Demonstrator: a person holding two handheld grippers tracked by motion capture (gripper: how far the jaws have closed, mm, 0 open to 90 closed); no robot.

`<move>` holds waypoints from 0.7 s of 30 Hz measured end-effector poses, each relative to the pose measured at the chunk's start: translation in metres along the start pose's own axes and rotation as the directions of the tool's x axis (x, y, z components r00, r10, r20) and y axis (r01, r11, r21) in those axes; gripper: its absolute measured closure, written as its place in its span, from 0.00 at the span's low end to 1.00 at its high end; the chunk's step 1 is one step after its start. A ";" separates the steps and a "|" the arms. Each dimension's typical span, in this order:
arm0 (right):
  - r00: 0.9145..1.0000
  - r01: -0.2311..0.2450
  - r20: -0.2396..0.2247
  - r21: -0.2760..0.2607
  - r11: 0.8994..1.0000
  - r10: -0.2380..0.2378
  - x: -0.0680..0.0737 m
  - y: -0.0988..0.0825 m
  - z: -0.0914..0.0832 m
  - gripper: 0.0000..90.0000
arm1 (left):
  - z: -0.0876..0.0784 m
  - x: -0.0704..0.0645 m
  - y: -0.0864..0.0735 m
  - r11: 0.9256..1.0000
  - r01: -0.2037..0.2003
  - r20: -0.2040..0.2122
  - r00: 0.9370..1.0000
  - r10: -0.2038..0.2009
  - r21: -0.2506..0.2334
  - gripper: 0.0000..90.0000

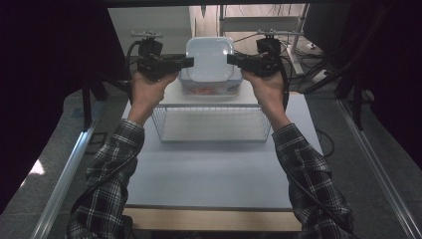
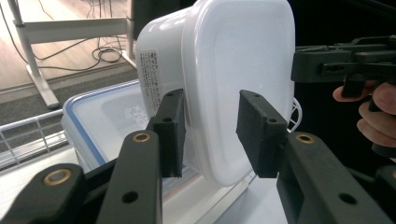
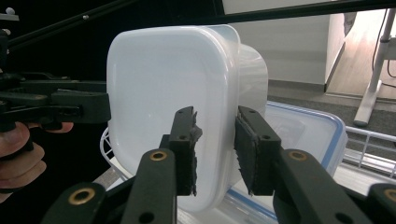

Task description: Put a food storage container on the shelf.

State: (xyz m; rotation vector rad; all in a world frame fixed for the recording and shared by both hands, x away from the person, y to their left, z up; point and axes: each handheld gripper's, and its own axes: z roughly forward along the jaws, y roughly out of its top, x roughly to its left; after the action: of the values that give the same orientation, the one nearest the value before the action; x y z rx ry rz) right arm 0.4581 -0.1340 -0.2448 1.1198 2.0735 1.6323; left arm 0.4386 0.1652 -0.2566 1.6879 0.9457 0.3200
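While white tub (image 1: 209, 59) rests on blue-rimmed box (image 1: 210, 89) holding orange contents, both tools' jaws gape beside tub.

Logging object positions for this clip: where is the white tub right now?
In the high view the white tub sits at the far centre, on a blue-rimmed lidded box behind the wire basket, between the left gripper and right gripper.

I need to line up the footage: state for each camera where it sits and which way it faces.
High view: above the table's near edge, looking forward and down at the white container; both forearms show.
Left gripper view: on the left gripper, looking along its jaws, which straddle the container's rim.
Right gripper view: on the right gripper, likewise.
Shared: the container and blue-rimmed box.
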 end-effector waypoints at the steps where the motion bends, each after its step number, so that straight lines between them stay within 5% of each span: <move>1: 1.000 -0.005 0.000 -0.001 1.000 0.005 0.000 0.000 0.001 0.74 | 0.001 0.000 0.000 1.000 0.006 -0.004 1.000 -0.006 0.004 0.68; 21: 0.996 0.024 0.086 0.018 1.000 -0.025 -0.001 0.005 0.018 0.64 | 0.020 0.007 0.005 1.000 0.022 -0.066 0.998 -0.021 0.017 0.57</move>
State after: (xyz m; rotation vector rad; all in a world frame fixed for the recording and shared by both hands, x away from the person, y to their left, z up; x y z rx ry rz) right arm 0.4728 -0.1216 -0.2461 1.1448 2.0428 1.5300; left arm 0.4578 0.1562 -0.2601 1.6909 1.0175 0.3559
